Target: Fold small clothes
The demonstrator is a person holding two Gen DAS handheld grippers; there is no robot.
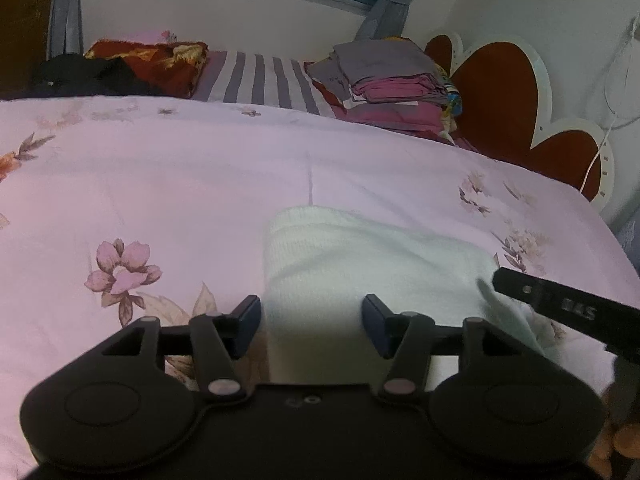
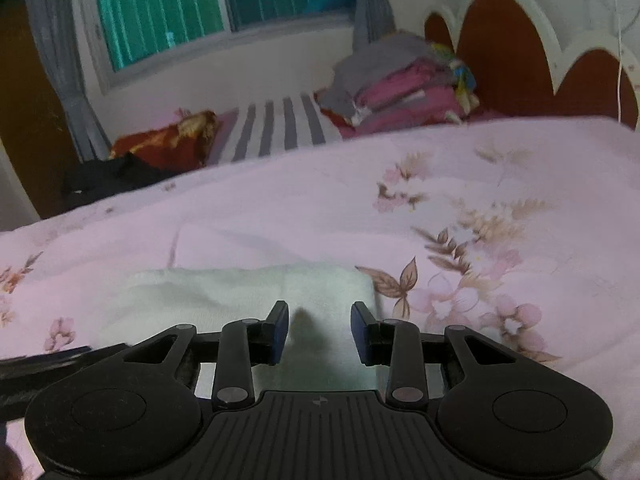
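A small white knitted garment (image 1: 360, 264) lies folded on the pink flowered bedspread (image 1: 160, 184). My left gripper (image 1: 312, 316) hovers over its near left part with the jaws apart; white cloth shows between the pads, which do not press on it. In the right wrist view the same garment (image 2: 224, 292) stretches to the left, and my right gripper (image 2: 320, 320) stands open over its right end, a small raised crease between the fingers. A finger of the right gripper (image 1: 560, 304) juts in at the right edge of the left wrist view.
A stack of folded grey and pink clothes (image 1: 392, 80) sits at the far side by the red and white headboard (image 1: 500, 92). A red patterned cushion (image 1: 160, 60) and a dark cloth (image 1: 80, 72) lie at the far left, on a striped sheet (image 1: 256, 76) under the window.
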